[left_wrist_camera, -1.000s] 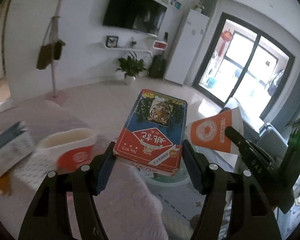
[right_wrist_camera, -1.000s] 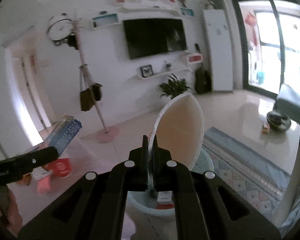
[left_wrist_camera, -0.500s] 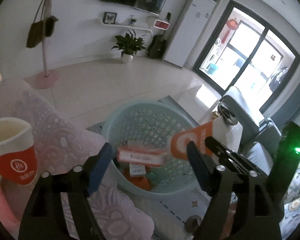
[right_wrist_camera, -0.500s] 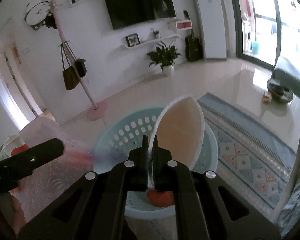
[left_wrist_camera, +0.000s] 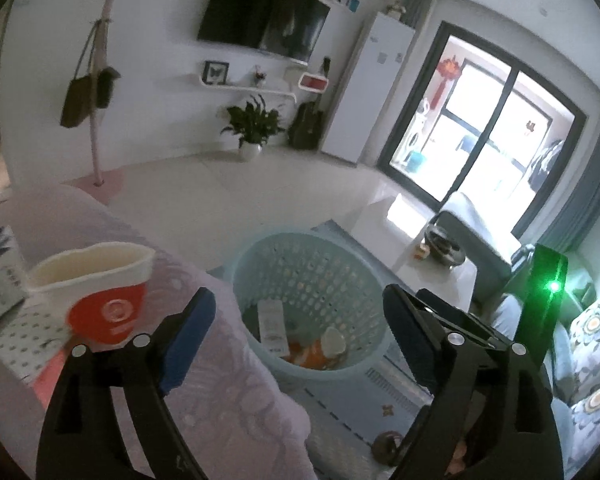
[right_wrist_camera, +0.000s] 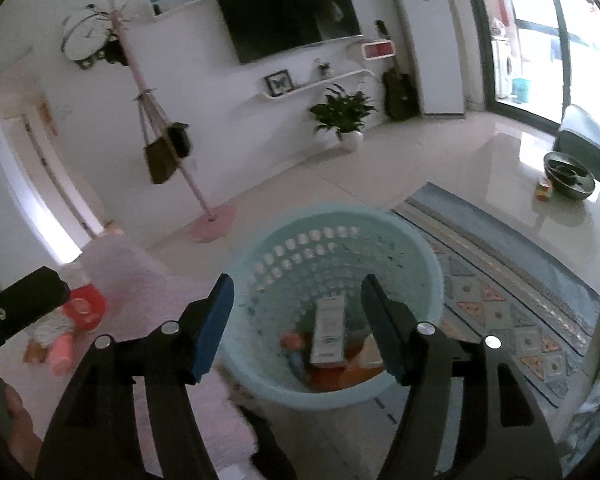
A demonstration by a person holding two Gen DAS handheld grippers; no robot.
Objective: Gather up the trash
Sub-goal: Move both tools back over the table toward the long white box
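A pale teal perforated basket (left_wrist_camera: pixel 260 256) stands on the floor beside a pink-covered table; it also shows in the right wrist view (right_wrist_camera: pixel 428 264). Inside lie a flat card box (right_wrist_camera: pixel 329 330), a crushed orange-and-white paper cup (left_wrist_camera: pixel 332 341) and other scraps. My left gripper (left_wrist_camera: pixel 296 340) is open and empty, above the basket's near side. My right gripper (right_wrist_camera: pixel 298 328) is open and empty, right over the basket. A red-and-white paper cup (left_wrist_camera: pixel 100 300) stands on the table left of the left gripper; it also shows in the right wrist view (right_wrist_camera: pixel 85 307).
The pink lace-covered table (left_wrist_camera: pixel 228 392) fills the lower left. A dotted box (left_wrist_camera: pixel 24 336) and a blue-white packet (left_wrist_camera: pixel 0 272) lie by the cup. A patterned rug (right_wrist_camera: pixel 512 284) lies under the basket. A low table with a bowl (right_wrist_camera: pixel 568 178) and a sofa (left_wrist_camera: pixel 584 344) stand right.
The left gripper opened and dropped the card box into the basket. The right gripper opened and let the crushed paper cup fall in. Both views tilted down over the basket.
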